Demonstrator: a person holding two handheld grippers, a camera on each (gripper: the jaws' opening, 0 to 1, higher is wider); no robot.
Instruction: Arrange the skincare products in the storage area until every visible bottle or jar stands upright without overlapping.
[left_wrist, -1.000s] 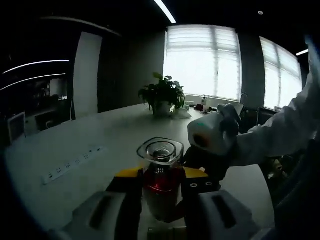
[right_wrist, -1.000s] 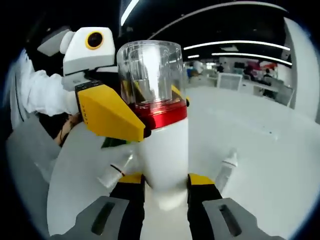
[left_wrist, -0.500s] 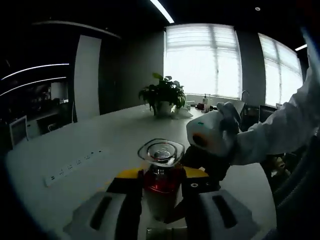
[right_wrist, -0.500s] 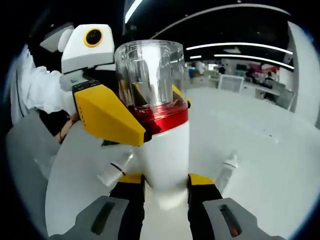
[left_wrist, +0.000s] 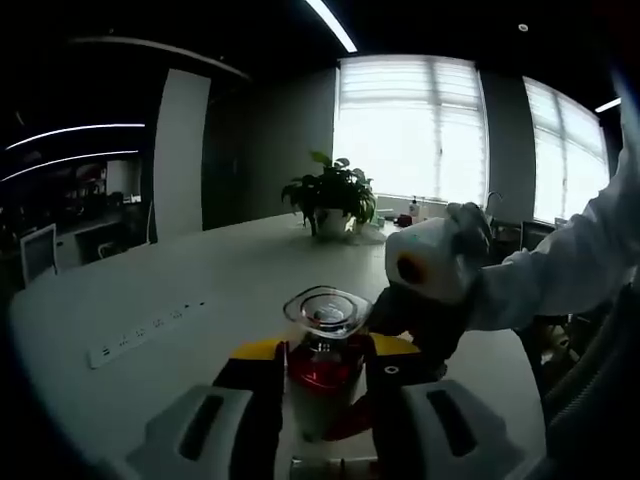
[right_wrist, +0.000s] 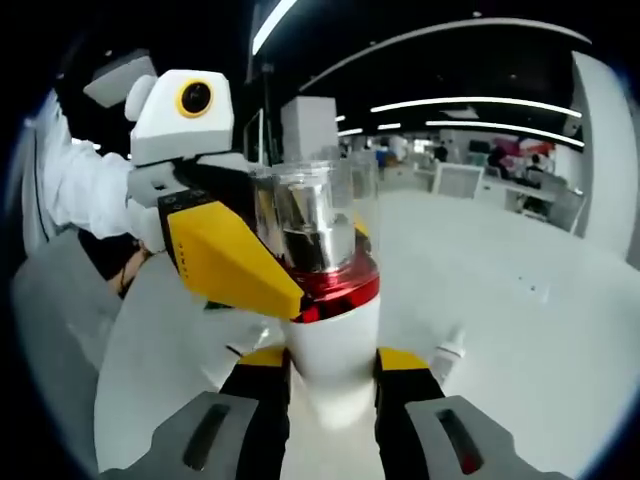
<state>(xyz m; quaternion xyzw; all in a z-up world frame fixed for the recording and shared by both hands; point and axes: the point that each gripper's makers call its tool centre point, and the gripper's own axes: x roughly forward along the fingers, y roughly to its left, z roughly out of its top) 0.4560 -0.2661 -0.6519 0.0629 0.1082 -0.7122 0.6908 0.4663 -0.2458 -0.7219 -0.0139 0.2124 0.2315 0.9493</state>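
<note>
Right gripper view: above your white table (right_wrist: 560, 340), your right gripper (right_wrist: 330, 385) clamps the white bottle's (right_wrist: 335, 350) body, your left gripper (right_wrist: 240, 265) grips its red collar (right_wrist: 335, 290) under the clear cap (right_wrist: 310, 215).

Both views sit close on the shared white bottle with red collar and clear cap (left_wrist: 322, 365) (right_wrist: 328, 320), centre frame, facing roughly opposite ways over the white table (left_wrist: 180, 290) (right_wrist: 520, 330).

left gripper (left_wrist: 322, 385): jaws closed on the bottle (left_wrist: 322, 362) at its red collar | right gripper (right_wrist: 333, 372): jaws clamped on its white body (both grips on one bottle) | white sleeve (left_wrist: 560, 270): reaching in from the right
</note>
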